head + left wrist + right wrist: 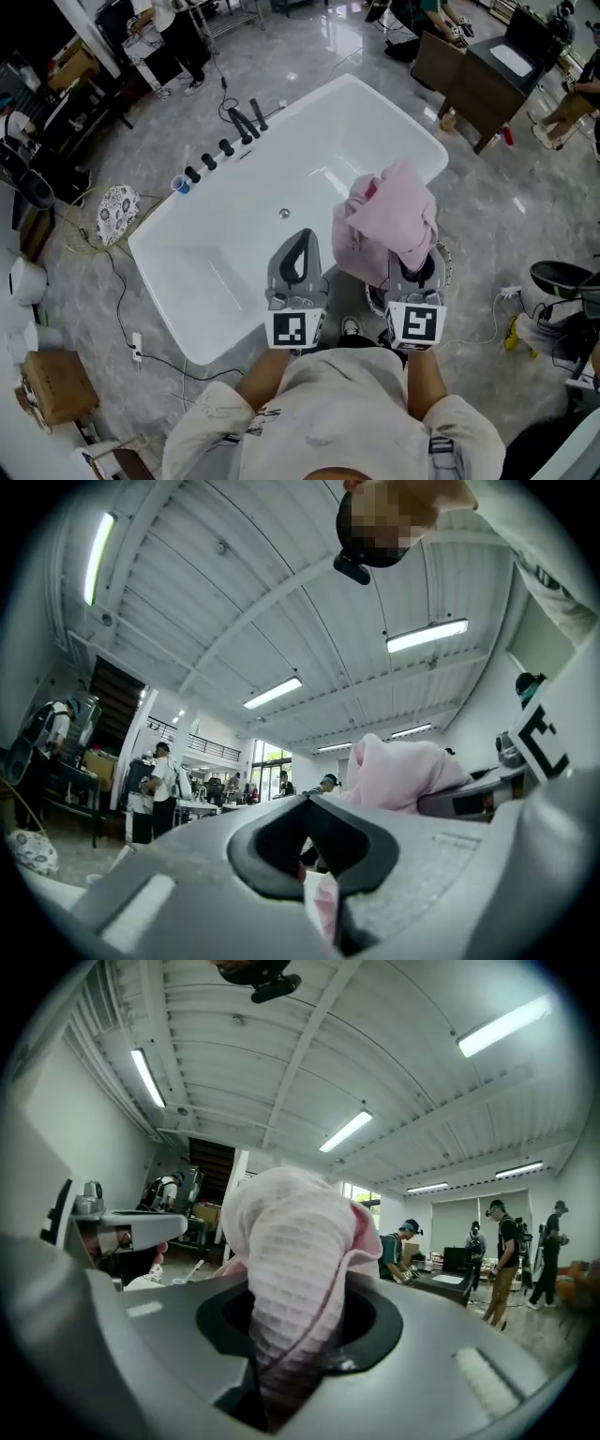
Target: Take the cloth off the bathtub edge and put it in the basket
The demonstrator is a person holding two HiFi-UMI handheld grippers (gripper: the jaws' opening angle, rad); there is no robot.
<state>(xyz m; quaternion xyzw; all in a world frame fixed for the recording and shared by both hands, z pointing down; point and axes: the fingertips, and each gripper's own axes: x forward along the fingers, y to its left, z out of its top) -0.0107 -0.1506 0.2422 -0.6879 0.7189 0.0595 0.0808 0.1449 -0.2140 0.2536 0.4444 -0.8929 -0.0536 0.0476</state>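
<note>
The pink waffle-weave cloth (pixel 389 214) hangs bunched in the air over the near right part of the white bathtub (pixel 225 272). My right gripper (pixel 412 255) points upward and is shut on the cloth (pixel 295 1269), which spills over its jaws. My left gripper (pixel 302 239) stands just left of it, also pointing up, jaws together and nothing draped on it in the head view. In the left gripper view the left gripper (pixel 307 801) has the cloth (pixel 403 775) to its right, and a pink sliver shows low in its jaw slit. A woven rim (pixel 444 264), perhaps the basket, peeks out behind the right gripper.
Black taps (pixel 246 120) and knobs line the tub's far left edge, with a blue cup (pixel 181 186) beside them. A patterned round thing (pixel 116 212) and cables lie on the floor to the left. A dark desk (pixel 480 82) and people stand at the back.
</note>
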